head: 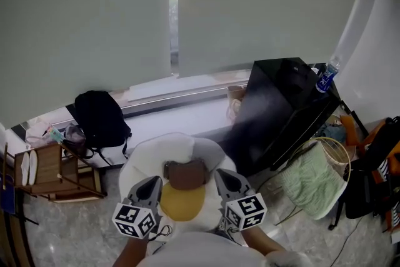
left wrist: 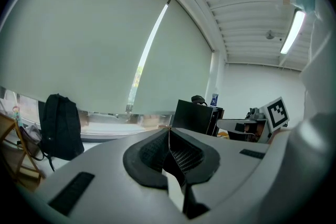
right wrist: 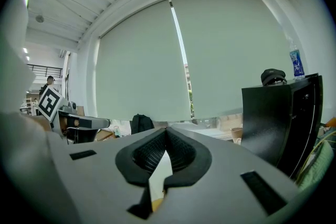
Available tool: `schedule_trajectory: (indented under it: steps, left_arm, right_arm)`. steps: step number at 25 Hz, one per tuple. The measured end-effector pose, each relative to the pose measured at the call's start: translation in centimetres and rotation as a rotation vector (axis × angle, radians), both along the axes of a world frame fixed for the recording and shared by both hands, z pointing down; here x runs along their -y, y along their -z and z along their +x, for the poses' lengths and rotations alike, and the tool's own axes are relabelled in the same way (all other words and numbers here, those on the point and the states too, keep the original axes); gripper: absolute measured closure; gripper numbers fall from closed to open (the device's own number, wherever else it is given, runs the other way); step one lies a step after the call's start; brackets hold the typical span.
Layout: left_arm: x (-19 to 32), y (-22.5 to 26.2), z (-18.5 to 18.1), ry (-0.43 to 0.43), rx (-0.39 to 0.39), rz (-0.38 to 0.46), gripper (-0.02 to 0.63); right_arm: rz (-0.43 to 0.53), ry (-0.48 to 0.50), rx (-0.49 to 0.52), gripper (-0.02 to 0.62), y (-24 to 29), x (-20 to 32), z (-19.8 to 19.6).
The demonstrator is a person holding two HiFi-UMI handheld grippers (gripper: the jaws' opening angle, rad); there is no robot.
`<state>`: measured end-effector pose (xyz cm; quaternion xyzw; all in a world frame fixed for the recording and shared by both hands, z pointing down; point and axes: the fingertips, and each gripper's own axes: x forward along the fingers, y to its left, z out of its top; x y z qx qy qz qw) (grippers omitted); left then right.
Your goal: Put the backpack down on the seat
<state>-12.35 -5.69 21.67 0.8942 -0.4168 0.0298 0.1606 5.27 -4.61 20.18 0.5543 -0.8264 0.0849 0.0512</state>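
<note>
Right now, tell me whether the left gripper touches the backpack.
Apart. The head view shows the left gripper low in the frame, shut and empty, with a wide gap between it and the backpack standing by the window.

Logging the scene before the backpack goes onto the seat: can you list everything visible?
backpack: one, black, leaning by the window ledge, left.
seat: one, white with brown and yellow centre, just ahead of the grippers.
wooden rack: one, brown, far left.
panel: one, black, leaning at right.
bottle: one, blue label, at the panel's top edge.
cloth: one, pale green, lower right.
blinds: two, grey-green, covering the window.
left gripper: one, grey, shut, empty.
right gripper: one, grey, shut, empty.
</note>
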Motion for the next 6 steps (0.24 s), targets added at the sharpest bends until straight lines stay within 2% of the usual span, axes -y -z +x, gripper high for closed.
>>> schedule_trajectory:
  steps: [6]
  left_arm:
    - [-0.27, -0.49, 0.16, -0.002, -0.005, -0.014, 0.571]
  right_arm:
    - [-0.008, -0.011, -0.003, 0.566, -0.18, -0.18, 0.35]
